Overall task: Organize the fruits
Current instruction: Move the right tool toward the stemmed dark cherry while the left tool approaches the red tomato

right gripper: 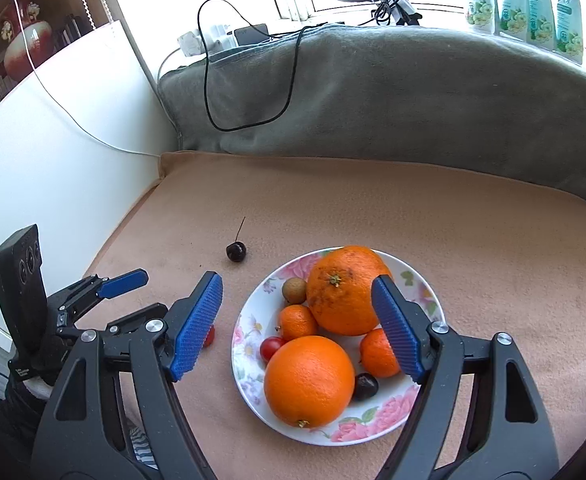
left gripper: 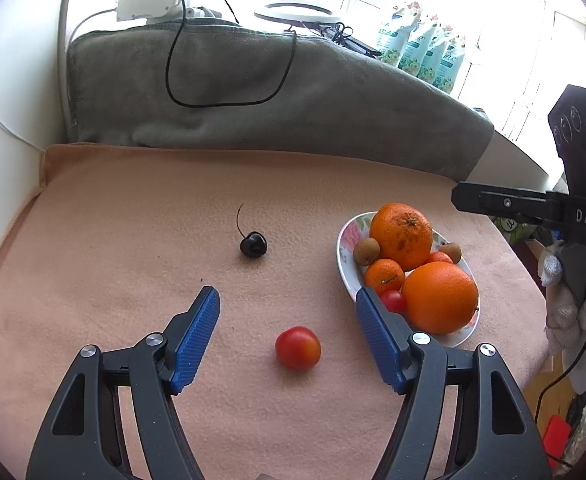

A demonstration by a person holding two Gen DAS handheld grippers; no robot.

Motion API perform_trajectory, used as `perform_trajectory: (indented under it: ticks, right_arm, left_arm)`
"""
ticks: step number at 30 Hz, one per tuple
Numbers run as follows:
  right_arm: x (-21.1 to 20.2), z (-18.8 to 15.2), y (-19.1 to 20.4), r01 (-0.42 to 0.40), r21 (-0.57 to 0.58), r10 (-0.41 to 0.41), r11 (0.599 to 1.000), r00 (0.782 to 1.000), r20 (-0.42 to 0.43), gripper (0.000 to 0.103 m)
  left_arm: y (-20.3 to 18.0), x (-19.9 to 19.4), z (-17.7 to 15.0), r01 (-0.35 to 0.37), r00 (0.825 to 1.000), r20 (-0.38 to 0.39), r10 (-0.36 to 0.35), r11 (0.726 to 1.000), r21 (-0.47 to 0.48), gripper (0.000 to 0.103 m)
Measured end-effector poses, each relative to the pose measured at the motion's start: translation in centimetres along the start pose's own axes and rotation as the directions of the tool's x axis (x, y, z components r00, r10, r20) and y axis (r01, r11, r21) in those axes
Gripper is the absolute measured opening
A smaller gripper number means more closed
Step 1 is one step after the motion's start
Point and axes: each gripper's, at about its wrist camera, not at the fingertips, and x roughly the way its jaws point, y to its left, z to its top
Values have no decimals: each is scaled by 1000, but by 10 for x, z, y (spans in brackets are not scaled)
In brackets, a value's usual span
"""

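Left claw [left gripper: 289, 334] wide, empty, cherry tomato [left gripper: 297, 348] on the peach blanket [left gripper: 113, 240] between its jaws. Lower straight, close gently, carry to floral plate [right gripper: 249, 344]. Right claw [right gripper: 297, 326] wide, empty, above plate. Loose cherry [left gripper: 253, 244] next.

Home, blanketed seat [right gripper: 413, 208], sunny windowsill [right gripper: 333, 16]

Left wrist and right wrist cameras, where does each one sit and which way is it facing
Left wrist: on the left gripper, angled down at a red tomato on the peach blanket; right gripper at its right edge.
Right wrist: on the right gripper, above the floral plate; left gripper at its left.
Shared: plate, loose cherry.
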Motion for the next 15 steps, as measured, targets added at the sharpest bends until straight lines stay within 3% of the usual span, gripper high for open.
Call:
perform_trajectory:
  ticks: [5, 8, 13, 15]
  right_arm:
    - [33, 17, 19, -50, -30, 48, 998, 997, -63, 78]
    - [55, 24, 26, -97, -12, 94, 995, 988, -123, 68]
    - [87, 30, 42, -126, 5, 125, 992, 973, -196, 66]
    - [99, 33, 47, -133, 21, 134, 991, 965, -225, 57]
  left_arm:
    - [3, -1, -16, 39, 999, -34, -40, 999, -22, 59]
    - [1, 2, -24, 60, 996, -58, -60, 998, -18, 55]
    - [3, 13, -30, 86, 992, -87, -89, 996, -39, 49]
    - [5, 18, -32, 96, 990, -97, -100, 994, -51, 47]
